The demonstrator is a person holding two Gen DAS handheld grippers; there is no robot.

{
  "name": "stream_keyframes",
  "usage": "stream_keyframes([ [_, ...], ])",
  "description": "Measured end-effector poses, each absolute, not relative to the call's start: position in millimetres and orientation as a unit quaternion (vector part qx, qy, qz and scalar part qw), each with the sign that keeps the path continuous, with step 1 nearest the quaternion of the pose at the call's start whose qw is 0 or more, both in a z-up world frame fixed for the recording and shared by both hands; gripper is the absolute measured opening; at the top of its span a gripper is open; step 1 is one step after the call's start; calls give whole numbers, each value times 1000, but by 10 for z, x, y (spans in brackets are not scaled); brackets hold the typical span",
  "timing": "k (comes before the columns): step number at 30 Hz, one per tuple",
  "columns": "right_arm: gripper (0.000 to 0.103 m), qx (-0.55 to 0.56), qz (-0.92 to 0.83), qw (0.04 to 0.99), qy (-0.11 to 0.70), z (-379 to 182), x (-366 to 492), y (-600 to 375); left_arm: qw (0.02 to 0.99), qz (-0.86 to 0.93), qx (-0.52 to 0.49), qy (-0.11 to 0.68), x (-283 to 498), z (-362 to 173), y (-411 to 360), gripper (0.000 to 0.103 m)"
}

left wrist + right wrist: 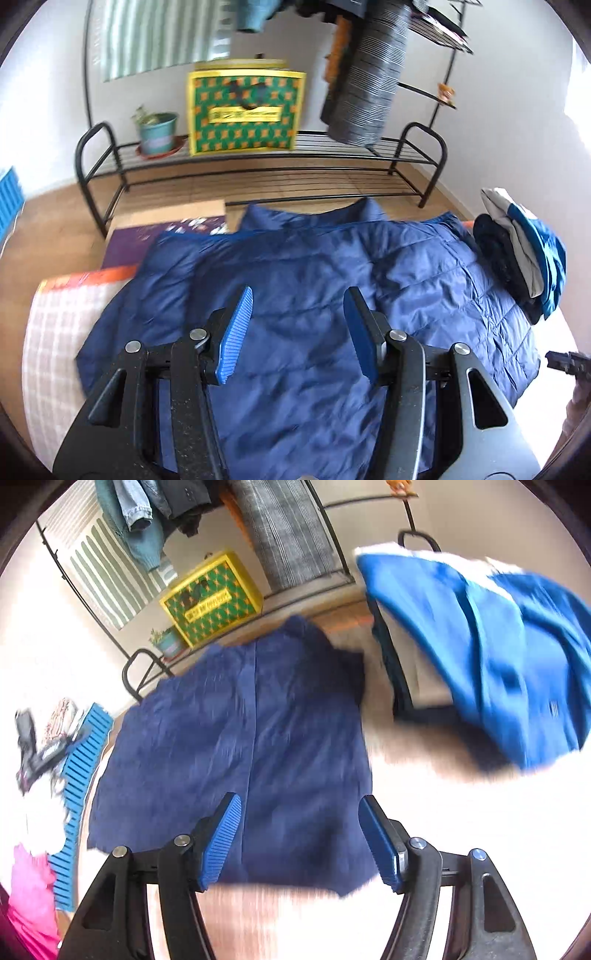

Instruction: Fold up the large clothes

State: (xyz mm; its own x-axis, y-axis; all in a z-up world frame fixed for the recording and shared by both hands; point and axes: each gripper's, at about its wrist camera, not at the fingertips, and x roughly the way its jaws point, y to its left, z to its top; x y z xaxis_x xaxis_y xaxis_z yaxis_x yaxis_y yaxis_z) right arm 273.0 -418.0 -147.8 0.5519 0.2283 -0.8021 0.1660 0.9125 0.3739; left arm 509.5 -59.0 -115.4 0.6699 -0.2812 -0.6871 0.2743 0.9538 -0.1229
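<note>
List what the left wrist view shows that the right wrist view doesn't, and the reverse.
Only the left wrist view: the checked cloth under the jacket's left edge, the purple mat, and the left gripper, jaws open above the jacket.

Only the right wrist view: a pink garment, a blue slatted crate, and the right gripper, jaws open.

Both: the navy puffer jacket lying flat, the stack of folded clothes, the yellow-green box and the potted plant on the black rack.

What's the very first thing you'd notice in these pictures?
The big navy puffy jacket spread flat, filling the middle, with the open left tool above it. To its right sits a stack of folded clothes topped in bright blue. Behind, a yellow-and-green patterned bag stands on a black rack.
</note>
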Motion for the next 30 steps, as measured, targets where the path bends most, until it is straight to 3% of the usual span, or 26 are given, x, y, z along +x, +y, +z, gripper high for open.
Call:
stream_keyframes([
  [7,69,246,15,824,510,-1806,2443,-4207,909,-79,25,408,5587,-1708,-1132,53],
  [11,75,269,16,821,503,-1924,2514,-4246,891,-61,21,449,5750,-2181,-1121,53],
  [16,85,300,12,827,475,-1939,2587,-4222,893,-58,-1,447,5709,-1994,-1032,53],
  [20,84,347,24,818,457,-1925,2636,-4206,904,-87,-44,416,5265,-1668,-898,53],
  [25,85,308,-21,836,453,-1957,2757,-4060,898,-127,-22,421,4649,-1580,-1066,53],
  [28,75,269,-58,845,458,-1920,2827,-3927,899,-130,9,418,4364,-1683,-1265,53],
  [30,50,246,-57,850,463,-1888,2880,-3851,889,-126,8,441,4278,-1883,-1351,53],
])
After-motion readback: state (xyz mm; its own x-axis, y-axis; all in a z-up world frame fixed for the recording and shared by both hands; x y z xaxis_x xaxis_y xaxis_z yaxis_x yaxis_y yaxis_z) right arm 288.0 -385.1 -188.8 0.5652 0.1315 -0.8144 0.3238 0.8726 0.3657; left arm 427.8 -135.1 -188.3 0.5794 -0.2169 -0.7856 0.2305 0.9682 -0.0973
